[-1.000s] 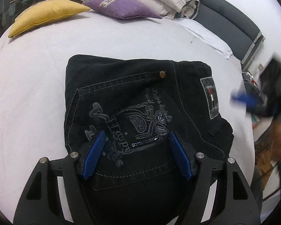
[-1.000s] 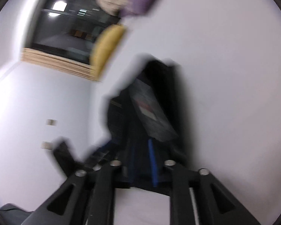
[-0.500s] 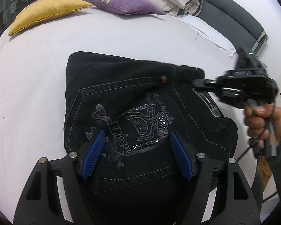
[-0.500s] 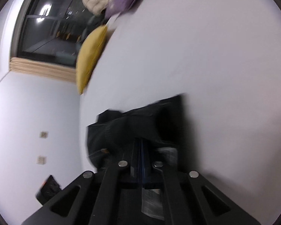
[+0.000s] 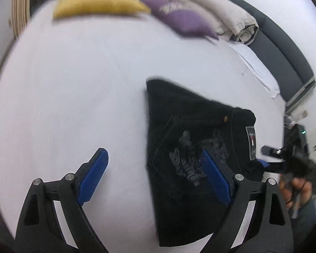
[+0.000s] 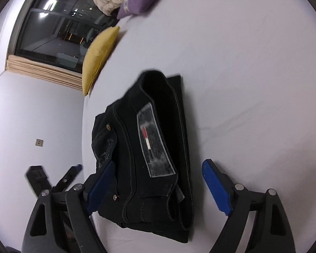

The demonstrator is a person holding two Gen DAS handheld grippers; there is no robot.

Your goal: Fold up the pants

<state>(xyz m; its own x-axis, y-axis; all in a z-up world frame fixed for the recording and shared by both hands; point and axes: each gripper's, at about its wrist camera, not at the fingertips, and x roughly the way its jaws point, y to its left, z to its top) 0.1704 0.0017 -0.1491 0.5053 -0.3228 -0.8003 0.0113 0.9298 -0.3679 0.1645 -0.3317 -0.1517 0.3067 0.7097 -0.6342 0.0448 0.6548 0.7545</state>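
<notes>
Folded black denim pants (image 5: 191,147) are seen lying on a white bed (image 5: 73,94). The left claw (image 5: 155,181) is spread, its right finger over the fabric. The right claw (image 6: 155,189) is spread too, with the bundle framed between its blue pads (image 6: 216,186).

Left tongs (image 5: 155,177) are off the pants (image 5: 191,151) now: they have swung left, so the bundle sits under the right pad (image 5: 216,179) only, with the left pad over bare bed (image 5: 73,84). Gap between the pads is wider. Right tongs (image 6: 155,185) were clamped near the patch (image 6: 155,141) half a second ago; they have let go and spread wide, straddling the folded pants. Pants lie flat and folded on the bed.
</notes>
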